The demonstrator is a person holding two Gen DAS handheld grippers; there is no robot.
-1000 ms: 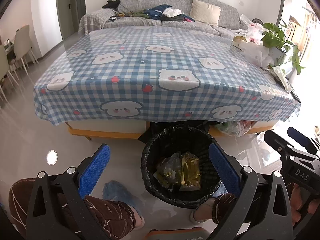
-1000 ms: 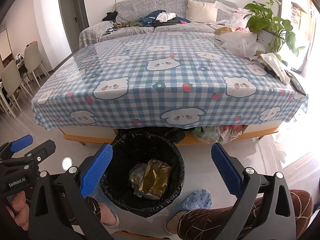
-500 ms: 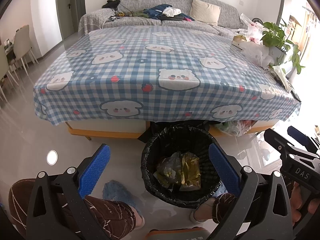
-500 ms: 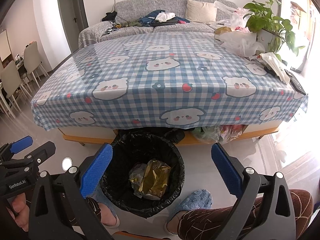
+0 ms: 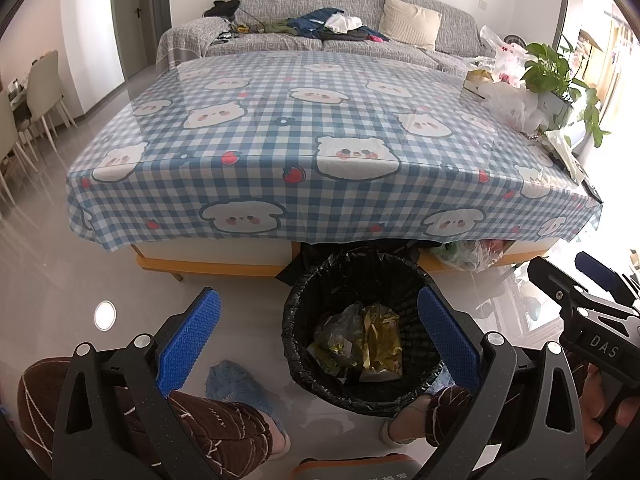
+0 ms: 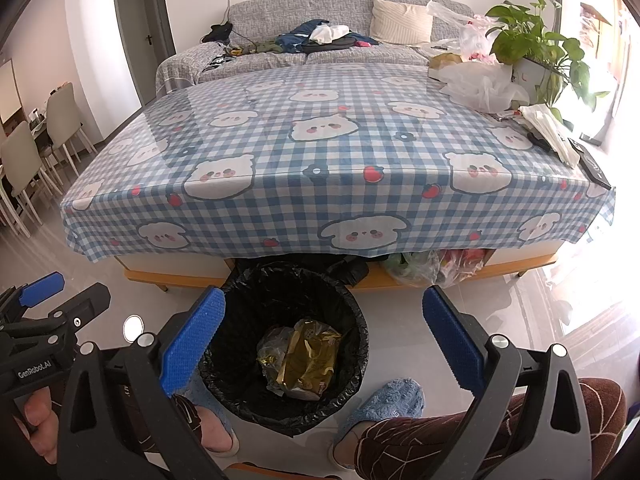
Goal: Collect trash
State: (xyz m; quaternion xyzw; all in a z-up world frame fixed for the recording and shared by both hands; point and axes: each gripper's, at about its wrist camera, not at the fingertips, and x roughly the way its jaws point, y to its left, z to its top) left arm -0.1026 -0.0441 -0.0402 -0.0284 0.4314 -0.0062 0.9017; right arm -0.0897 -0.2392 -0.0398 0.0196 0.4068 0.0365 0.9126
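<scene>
Between the wide-open, empty left gripper (image 5: 316, 334) and right gripper (image 6: 324, 332), the part-filled trash bin (image 6: 280, 280) is seen at 12 o'clock; plastic bags (image 6: 480, 84) at 1 o'clock could be dragged against the potted plant (image 6: 532, 52).

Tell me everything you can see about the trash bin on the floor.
The trash bin is round, lined with a crinkled black plastic bag folded over its rim. It stands upright on the glossy floor, just in front of the table's near edge, between the person's slippered feet. Inside lie crumpled wrappers, gold and clear plastic, filling only the bottom. Neither claw touches it.
</scene>
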